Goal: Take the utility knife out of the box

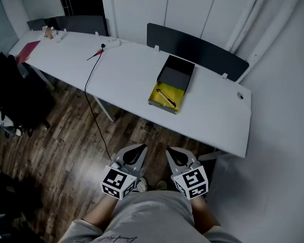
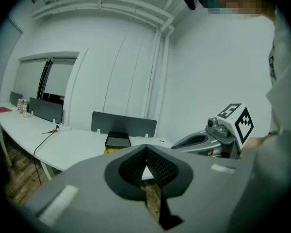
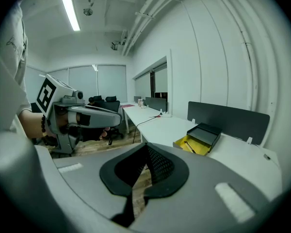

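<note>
Two grippers, both closed and empty: left gripper (image 1: 141,147) and right gripper (image 1: 168,150) each bring their jaw tips together to a point, with nothing between them

Materials/shapes:
- Gripper bodies are smooth matte grey plastic that tapers to a wedge. The pads (image 2: 161,166) are black with a fine cross-hatched mesh texture.
- Each gripper carries a marker cube (image 1: 117,183), white with black square patterns.
- Table (image 1: 126,70): long, white, smooth top on thin legs. A dark grey partition panel (image 1: 197,49) with rounded corners stands along its far edge.
- Floor (image 1: 66,130): dark wood-grain planks.
- A thin black cable (image 1: 91,92) runs from the tabletop over the near edge and down to the floor.
- Box (image 1: 175,74): a shallow rectangle. The dark, matte lid lies open on the far side, and the tray on the near side has a bright yellow lining.
- Utility knife (image 1: 166,97): slim, dark and elongated. It lies diagonally on the yellow lining.

Writing: the cubes carry coded squares only. There is a line of script on the person's shirt (image 1: 116,238), too small to read.

Position: the knife is inside the box tray on the table, well apart from both grippers. A strip of floor and the table's near edge lie between them. In the head view it sits almost straight ahead of the right gripper's tips. In the right gripper view the box lies beyond and to the right of the jaws, and in the left gripper view just above the tips and slightly left
</note>
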### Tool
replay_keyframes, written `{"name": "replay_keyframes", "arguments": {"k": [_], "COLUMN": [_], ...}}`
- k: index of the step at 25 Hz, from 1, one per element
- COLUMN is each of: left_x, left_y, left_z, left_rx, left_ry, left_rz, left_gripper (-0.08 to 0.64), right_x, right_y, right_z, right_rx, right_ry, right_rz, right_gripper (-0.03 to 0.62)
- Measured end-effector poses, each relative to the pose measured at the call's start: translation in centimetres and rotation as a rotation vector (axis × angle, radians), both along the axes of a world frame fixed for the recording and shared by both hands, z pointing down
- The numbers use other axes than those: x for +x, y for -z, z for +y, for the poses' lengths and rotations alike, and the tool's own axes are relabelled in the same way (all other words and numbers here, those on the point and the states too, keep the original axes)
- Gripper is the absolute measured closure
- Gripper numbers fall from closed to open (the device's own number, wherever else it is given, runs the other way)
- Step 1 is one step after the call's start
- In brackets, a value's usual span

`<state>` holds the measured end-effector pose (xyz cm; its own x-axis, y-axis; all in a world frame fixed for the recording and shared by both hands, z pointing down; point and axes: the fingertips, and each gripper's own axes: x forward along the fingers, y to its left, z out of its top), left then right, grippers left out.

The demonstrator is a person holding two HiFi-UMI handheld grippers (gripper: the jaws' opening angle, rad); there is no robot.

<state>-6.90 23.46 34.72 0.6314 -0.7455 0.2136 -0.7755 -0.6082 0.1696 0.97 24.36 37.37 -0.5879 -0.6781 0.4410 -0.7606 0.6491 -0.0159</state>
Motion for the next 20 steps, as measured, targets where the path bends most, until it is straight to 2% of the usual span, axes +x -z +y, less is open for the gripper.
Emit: {"name": "replay_keyframes", "arguments": {"k": [12,20], "left_x": [-3.0,-2.9], "left_y": [-0.7,-0.7], "left_z": [0.0,-0.2], "left_rx": [-0.011,-0.009], "left_ry": [-0.023,-0.044], "left_rz": [-0.008,-0.002], "left_gripper": [0.558,0.558], "right_x": [-2.6,-2.5], "right_y": [0.1,0.3], "right_z": [-0.2,-0.3], "right_rx": [0.01,0.015], "right_ry": [-0.025,-0.039], "right_rz": [-0.011,-0.008], "right_gripper": [0.577,0.577]}}
